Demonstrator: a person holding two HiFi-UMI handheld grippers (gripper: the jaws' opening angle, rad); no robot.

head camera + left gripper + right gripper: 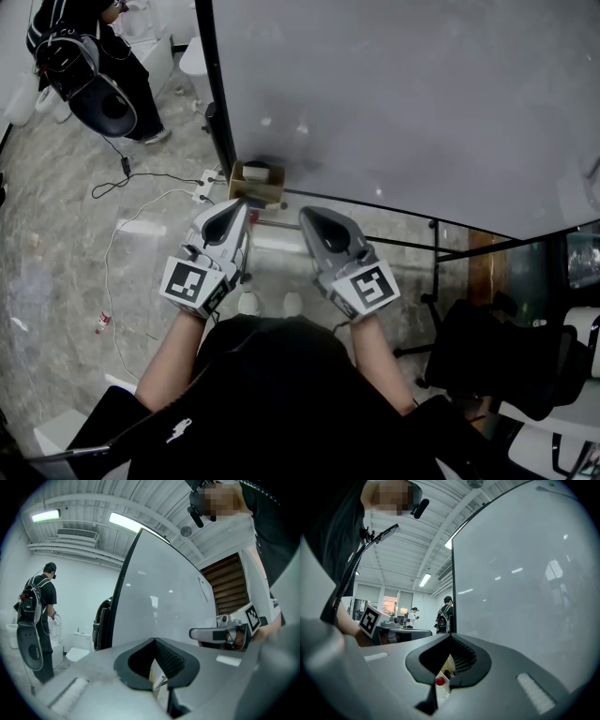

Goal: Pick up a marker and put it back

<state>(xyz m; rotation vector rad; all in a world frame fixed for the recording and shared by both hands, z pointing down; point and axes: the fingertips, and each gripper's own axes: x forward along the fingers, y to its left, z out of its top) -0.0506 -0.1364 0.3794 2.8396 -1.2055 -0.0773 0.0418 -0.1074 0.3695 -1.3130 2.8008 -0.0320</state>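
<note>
A small cardboard box (255,181) sits on the ledge at the foot of the whiteboard (394,94). My left gripper (241,203) hangs just below the box with its jaws together. The right gripper (308,215) is beside it to the right, also shut and empty. In the right gripper view the tips (451,636) meet, and a red-capped marker (439,681) shows below through the gap, lying apart from the jaws. In the left gripper view the tips (154,640) meet too, and a pale marker-like end (159,682) shows beneath them.
A person with a backpack (89,66) stands at the far left. Cables (141,178) and a power strip (204,187) lie on the floor left of the board. A black chair (497,366) stands at the right. The board's stand legs (412,244) run rightward.
</note>
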